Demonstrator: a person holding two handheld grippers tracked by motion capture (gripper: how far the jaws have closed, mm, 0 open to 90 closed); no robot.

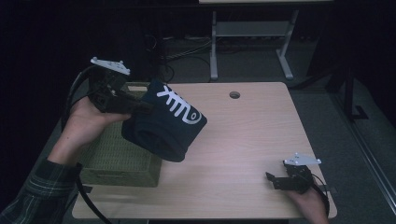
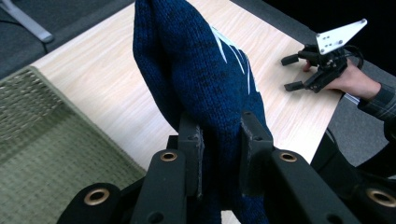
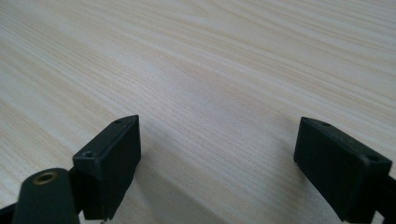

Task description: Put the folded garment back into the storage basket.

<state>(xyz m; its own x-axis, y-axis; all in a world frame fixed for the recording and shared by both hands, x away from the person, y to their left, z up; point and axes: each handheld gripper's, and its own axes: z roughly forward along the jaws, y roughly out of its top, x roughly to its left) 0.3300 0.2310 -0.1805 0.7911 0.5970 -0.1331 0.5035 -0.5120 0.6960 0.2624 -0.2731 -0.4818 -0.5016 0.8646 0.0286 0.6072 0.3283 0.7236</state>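
Navy-blue knitted garment with a white line pattern (image 1: pixel 166 121) hangs off the left gripper (image 1: pixel 140 108), lifted clear of the light wood-grain table (image 1: pixel 243 140) and partly over the near right corner of the olive-green woven basket (image 1: pixel 121 161). In the left gripper view the two black jaws pinch a thick fold of the knit (image 2: pixel 205 88), pads pressed into it on both sides.

Progress (my judgement): the pick is done and the garment is in transit. Whether it is headed into the basket or out onto the table I cannot tell from this moment. Left to do is the placement and the release, and maybe some straightening, since the fabric is bunched and doubled over.

Basket: sits at the table's left edge. The woven bottom (image 2: pixel 42 154) that can be seen looks bare, nothing in it as far as I can tell (the far part is hidden behind the garment and hand).

Right gripper (image 1: pixel 273 181) rests low at the near right of the table, jaws spread wide with bare wood between them (image 3: pixel 215 140), holding nothing and well apart from the garment.
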